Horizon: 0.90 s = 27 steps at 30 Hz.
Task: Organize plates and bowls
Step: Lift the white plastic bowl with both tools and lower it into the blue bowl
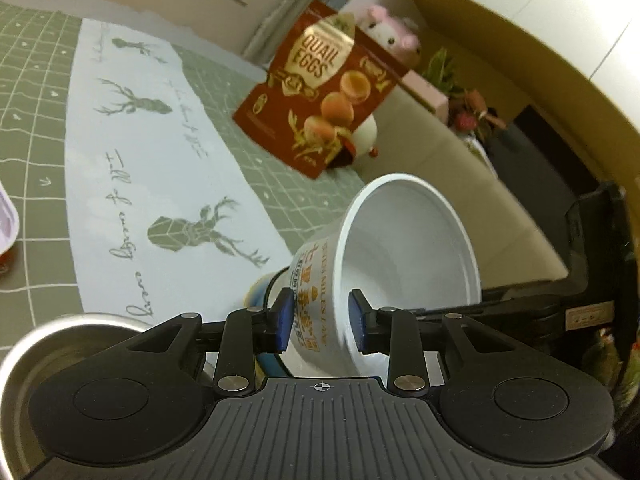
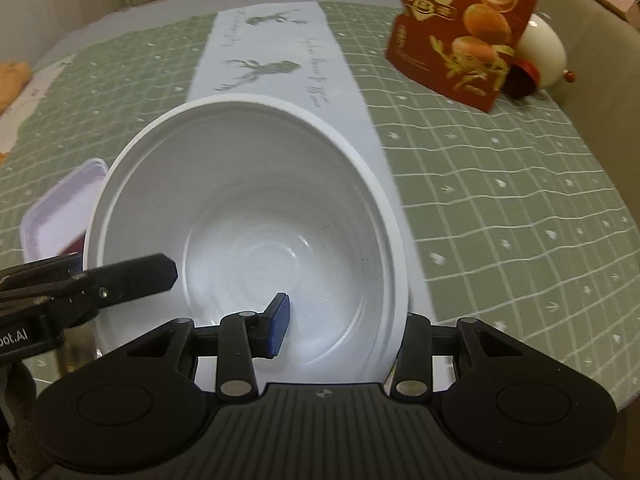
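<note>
White plastic bowl (image 2: 248, 216) is hanging over the desk (image 2: 500, 200), its wall pinched by both the left claw (image 1: 322, 322) and the right claw (image 2: 340, 328)

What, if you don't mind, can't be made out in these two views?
- Right wrist view: the right gripper's outer finger, behind the bowl wall.
- Right wrist view: the tray, partly behind the bowl.
- Left wrist view: the metal bowl, mostly under the left gripper's body.
- Left wrist view: what is under the printed bowl; a blue-rimmed edge barely shows.
- Both views: small print on the pouch, blurred.
</note>
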{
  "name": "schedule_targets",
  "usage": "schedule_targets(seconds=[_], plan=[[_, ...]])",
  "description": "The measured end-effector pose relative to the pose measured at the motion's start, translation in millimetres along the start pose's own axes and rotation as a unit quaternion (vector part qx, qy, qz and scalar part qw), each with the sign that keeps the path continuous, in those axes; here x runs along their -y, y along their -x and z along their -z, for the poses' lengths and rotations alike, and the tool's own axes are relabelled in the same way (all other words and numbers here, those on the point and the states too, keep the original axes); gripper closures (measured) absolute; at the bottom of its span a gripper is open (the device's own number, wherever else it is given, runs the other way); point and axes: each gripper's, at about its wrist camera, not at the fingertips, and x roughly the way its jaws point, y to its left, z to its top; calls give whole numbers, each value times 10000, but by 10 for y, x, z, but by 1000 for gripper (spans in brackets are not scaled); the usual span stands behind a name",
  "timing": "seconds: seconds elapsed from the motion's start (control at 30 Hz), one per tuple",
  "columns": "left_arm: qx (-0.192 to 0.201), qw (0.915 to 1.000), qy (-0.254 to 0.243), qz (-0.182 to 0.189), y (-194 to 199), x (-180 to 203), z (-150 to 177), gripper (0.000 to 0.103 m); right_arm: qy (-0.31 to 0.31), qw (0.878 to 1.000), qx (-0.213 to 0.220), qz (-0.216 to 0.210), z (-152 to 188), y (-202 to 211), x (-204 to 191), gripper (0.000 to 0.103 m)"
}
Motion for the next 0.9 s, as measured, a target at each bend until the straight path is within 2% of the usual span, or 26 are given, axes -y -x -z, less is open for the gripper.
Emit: schedule_targets(seconds=[0.23,0.53,0.9], plan=[[-190,9995,-115,-237,-123,25,77,71,195,9993,-153,265,66,-155,-31,62],[-456,9989,-51,-88,-241,9,116,73,92,9988,-244,403,75,-274,88,62],[-502,9986,37,-134,-218,-33,90,73,-71,9981,-354,493,140,-375,213,62]])
